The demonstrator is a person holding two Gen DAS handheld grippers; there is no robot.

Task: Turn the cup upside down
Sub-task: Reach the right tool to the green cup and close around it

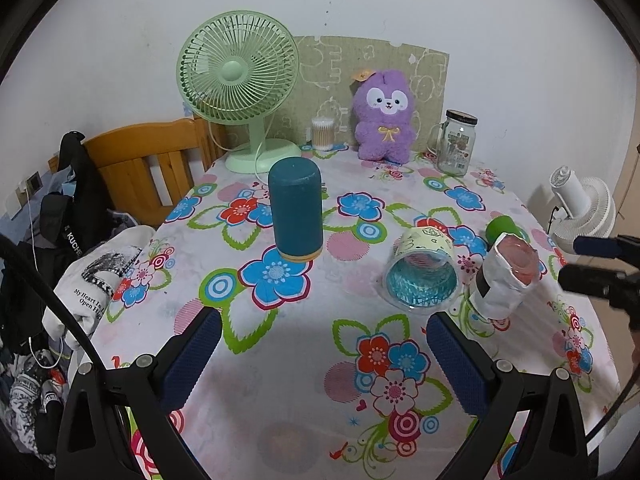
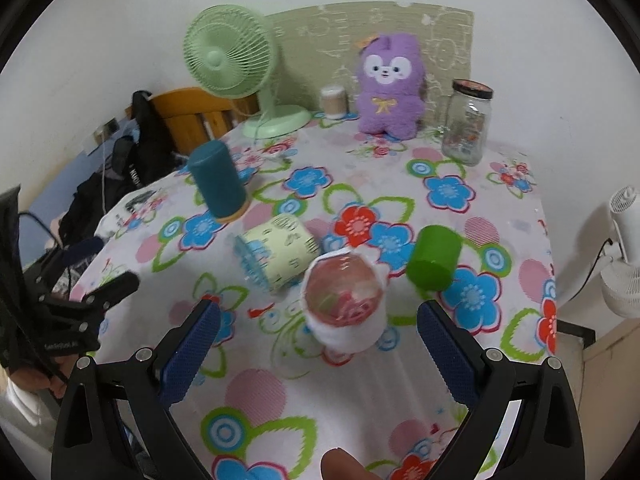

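A clear plastic cup with a pale yellow sleeve (image 1: 422, 270) lies on its side on the flowered tablecloth (image 1: 304, 344), its mouth toward me; it also shows in the right wrist view (image 2: 276, 254). A dark teal cup (image 1: 295, 210) stands upside down to its left, also in the right wrist view (image 2: 218, 184). A white-wrapped cup with a pink top (image 2: 346, 308) stands upright right of the lying cup. A green cup (image 2: 434, 258) lies on its side. My left gripper (image 1: 324, 354) is open and empty, short of the lying cup. My right gripper (image 2: 318, 342) is open, its fingers either side of the white-wrapped cup.
At the back stand a green fan (image 1: 240, 80), a purple plush toy (image 1: 384, 116), a cotton swab box (image 1: 322, 134) and a glass jar (image 1: 456, 142). A wooden bed frame and clothes (image 1: 72, 216) lie left of the table. A white fan (image 1: 584, 204) stands right.
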